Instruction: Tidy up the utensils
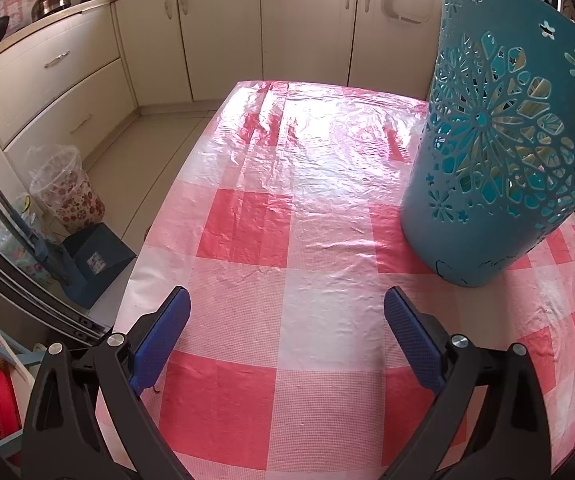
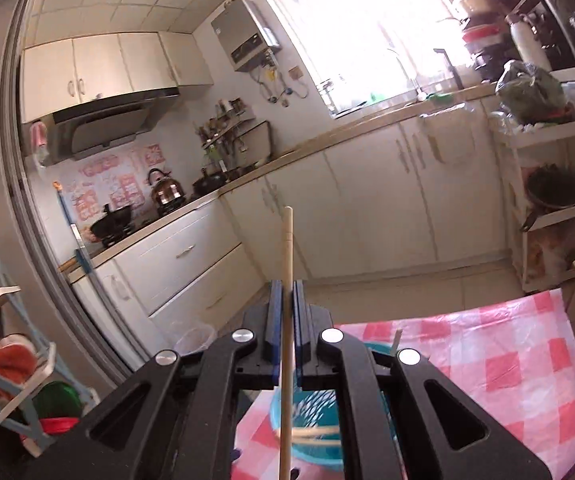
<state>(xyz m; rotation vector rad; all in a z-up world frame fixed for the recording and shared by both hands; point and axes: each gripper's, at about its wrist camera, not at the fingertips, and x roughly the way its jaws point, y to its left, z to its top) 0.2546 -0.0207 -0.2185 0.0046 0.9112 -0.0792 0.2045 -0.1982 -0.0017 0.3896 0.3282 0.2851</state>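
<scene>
A tall teal utensil holder with cut-out flower patterns stands on the red-and-white checked tablecloth, to the right in the left wrist view. Pale sticks show through its holes. My left gripper hovers over the cloth with its blue pads wide apart and nothing between them. My right gripper is shut on a wooden chopstick, which stands upright between the blue pads, raised high above the table. Below it the teal holder shows from above with a few chopsticks inside.
White kitchen cabinets run along the far wall, with a kettle and pans on the counter. A plastic-lined bin sits on the floor left of the table. A white shelf rack stands at the right.
</scene>
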